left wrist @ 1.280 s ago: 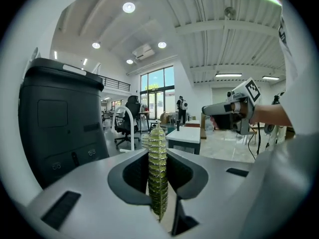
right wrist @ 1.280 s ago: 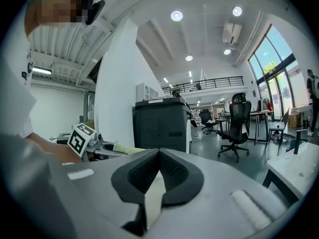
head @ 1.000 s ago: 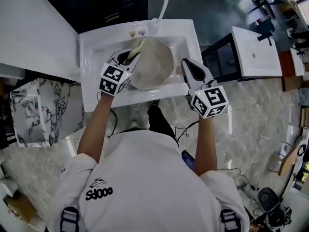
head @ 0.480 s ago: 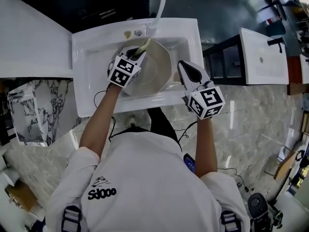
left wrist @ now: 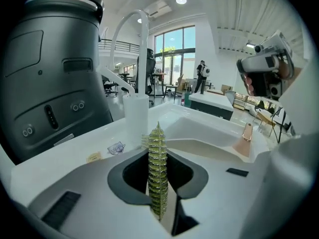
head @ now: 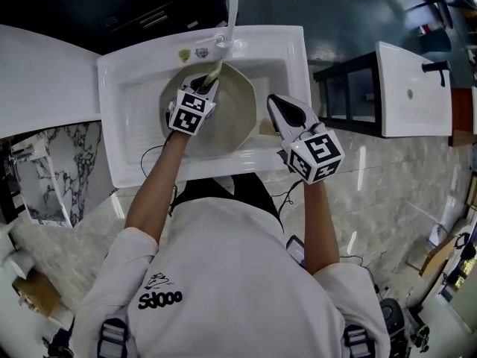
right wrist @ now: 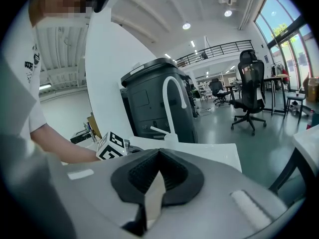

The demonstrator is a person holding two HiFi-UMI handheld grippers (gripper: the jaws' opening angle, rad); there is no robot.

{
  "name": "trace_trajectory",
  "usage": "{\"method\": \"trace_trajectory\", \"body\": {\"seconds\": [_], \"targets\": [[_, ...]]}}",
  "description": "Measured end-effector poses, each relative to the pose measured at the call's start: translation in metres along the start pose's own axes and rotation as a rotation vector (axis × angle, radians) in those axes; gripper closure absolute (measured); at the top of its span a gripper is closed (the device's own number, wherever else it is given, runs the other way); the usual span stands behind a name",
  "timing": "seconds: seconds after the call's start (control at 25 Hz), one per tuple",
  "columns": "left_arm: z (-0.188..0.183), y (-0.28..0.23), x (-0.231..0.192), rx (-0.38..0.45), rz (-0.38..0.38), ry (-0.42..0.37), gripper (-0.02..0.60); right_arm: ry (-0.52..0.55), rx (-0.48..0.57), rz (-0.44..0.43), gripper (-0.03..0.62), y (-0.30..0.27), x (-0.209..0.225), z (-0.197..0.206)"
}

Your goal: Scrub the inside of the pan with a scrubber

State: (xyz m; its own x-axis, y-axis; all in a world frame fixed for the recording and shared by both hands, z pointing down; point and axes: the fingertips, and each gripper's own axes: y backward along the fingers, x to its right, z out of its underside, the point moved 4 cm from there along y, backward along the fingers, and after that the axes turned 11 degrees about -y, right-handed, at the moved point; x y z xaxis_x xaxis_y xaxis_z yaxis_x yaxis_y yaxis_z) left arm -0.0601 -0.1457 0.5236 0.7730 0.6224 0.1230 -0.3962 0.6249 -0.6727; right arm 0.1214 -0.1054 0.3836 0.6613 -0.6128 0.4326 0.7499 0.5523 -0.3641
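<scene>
The pan (head: 240,121) lies in the sink (head: 125,129), near the faucet (head: 232,6) on the sink's far rim. The left gripper (head: 203,86) is over the pan's far-left part with the scrubber (head: 215,71) between its jaws. The right gripper (head: 274,107) is at the pan's right edge, jaws closed on the handle (head: 264,128). A second sink (head: 410,88) stands well apart to the right.

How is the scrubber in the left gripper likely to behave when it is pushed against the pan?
The scrubber looks thin and ridged, pinched flat in the left gripper's jaws, so it probably compresses and bends under pressure. Its free tip stands straight beyond the jaws, suggesting some spring.
</scene>
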Motion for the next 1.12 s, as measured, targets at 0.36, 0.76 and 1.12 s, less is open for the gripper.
{"method": "trace_trajectory", "body": {"seconds": [0.36,0.76,1.12], "targets": [[0.003,-0.018,0.013,0.004,0.088,-0.016,0.517,-0.021,-0.015,0.047,0.585,-0.005,0.001,0.012],[-0.002,-0.048,0.023,0.024,0.211,0.014,0.515,-0.050,0.000,0.174,0.585,0.002,-0.007,0.028],[-0.003,-0.056,0.031,0.070,0.265,0.008,0.514,-0.091,0.009,0.234,0.585,0.003,0.001,0.035]]}}
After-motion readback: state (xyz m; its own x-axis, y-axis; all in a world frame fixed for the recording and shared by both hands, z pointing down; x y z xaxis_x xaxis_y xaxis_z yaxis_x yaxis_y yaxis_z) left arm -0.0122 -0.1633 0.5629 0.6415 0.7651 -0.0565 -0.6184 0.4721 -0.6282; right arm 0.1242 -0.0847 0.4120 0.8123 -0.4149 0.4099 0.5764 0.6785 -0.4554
